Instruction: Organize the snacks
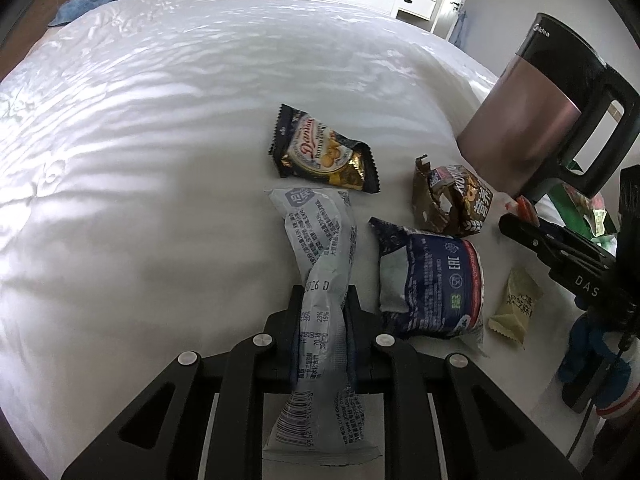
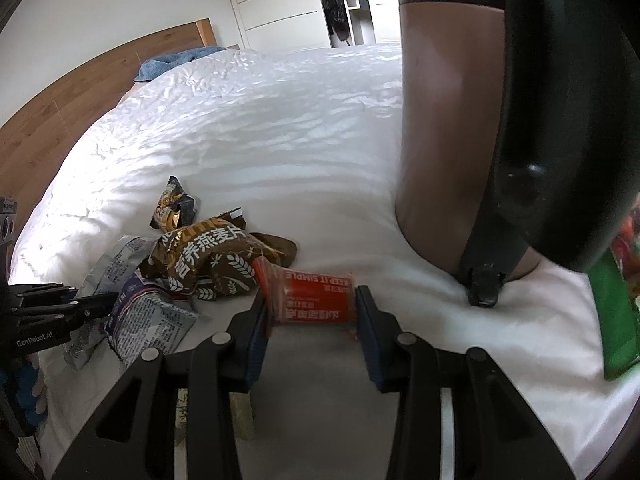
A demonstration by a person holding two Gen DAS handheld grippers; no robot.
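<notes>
The left gripper (image 1: 325,312) is clamping a crinkled grey snack packet (image 1: 320,276); the right gripper's (image 2: 312,316) wide jaws are bracketing a red snack bar (image 2: 316,298), contact unclear.

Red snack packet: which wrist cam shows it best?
Right wrist view. The red snack packet lies on the white bedspread between the right gripper fingers, label readable. The left wrist view shows only a red sliver below the kettle, behind the right gripper's finger.

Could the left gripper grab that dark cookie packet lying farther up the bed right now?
Probably not yet. The left gripper is shut on a grey wrapper, so its jaws are full. The cookie packet itself lies open on the bed, nothing over it.
</notes>
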